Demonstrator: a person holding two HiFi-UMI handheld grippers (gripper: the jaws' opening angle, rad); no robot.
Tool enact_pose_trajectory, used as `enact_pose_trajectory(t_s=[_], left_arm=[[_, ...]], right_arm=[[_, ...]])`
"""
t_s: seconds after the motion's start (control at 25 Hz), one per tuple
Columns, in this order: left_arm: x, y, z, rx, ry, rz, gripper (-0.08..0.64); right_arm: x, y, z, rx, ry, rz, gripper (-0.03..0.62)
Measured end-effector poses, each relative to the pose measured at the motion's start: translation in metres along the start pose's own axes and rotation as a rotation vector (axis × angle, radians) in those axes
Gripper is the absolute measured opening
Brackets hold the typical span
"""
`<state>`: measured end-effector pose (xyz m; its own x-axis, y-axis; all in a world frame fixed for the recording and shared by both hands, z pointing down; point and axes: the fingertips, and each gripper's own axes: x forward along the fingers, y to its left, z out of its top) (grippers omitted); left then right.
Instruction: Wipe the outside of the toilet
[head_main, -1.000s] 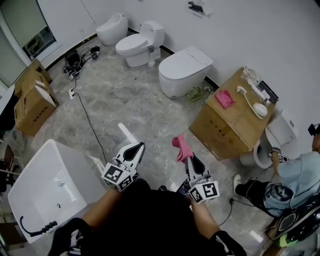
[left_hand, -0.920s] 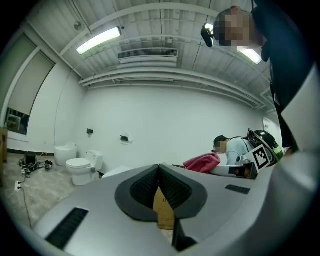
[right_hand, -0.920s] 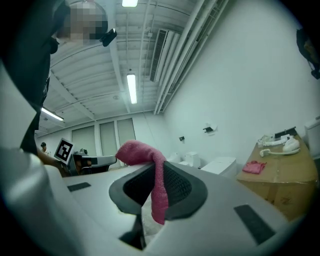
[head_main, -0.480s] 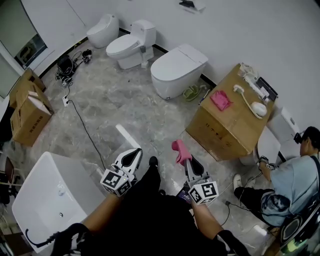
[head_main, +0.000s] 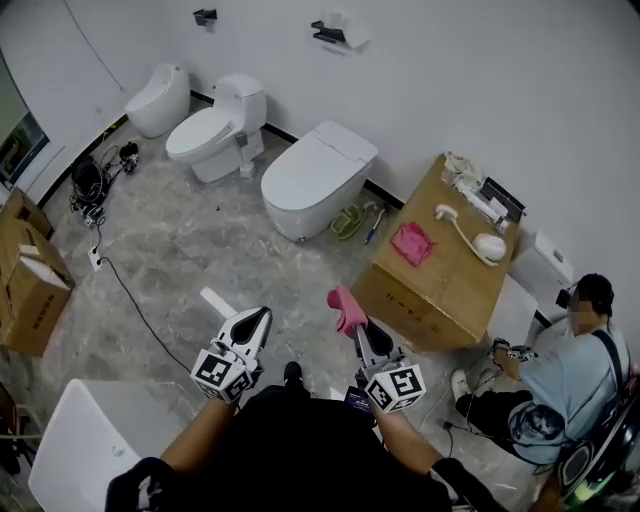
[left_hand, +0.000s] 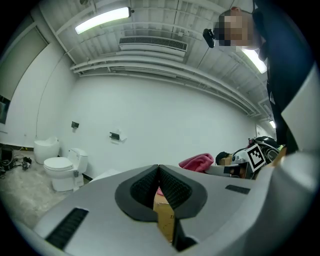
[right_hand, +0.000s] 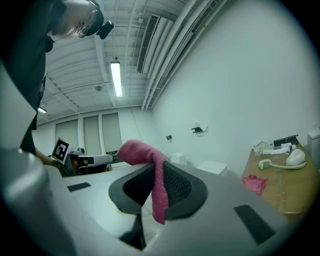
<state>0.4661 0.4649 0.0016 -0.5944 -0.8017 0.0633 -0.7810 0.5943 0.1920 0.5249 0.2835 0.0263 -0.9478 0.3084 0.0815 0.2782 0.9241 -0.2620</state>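
standing well back from the nearest toilet (head_main: 312, 180), we have our right gripper (head_main: 360, 332) clamped on a pink cloth (head_main: 345, 306) and our left gripper (head_main: 260, 318) closed on nothing. we judge the wiping not yet begun: the cloth touches no porcelain, so the whole outside is left.

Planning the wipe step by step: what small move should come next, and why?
Probably carry the right tongs forward toward the nearest toilet. They are shut on the pink cloth, but that toilet stands well ahead by the wall, out of contact. The left tongs are shut and empty.
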Motion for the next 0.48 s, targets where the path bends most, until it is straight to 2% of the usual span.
enact_pose_trajectory(t_s=[0.28,0.48], left_arm=[[0.054,0.061,0.003,-0.014,-0.008,-0.035,0.014],[0.083,0.090,0.008,-0.040,-0.010,-0.045,0.014]], right_arm=[[0.070,-0.026,0.023,-0.017,-0.049,-0.052,0.063],[0.094,-0.046,0.028,-0.005,-0.053,-0.091,0.063]])
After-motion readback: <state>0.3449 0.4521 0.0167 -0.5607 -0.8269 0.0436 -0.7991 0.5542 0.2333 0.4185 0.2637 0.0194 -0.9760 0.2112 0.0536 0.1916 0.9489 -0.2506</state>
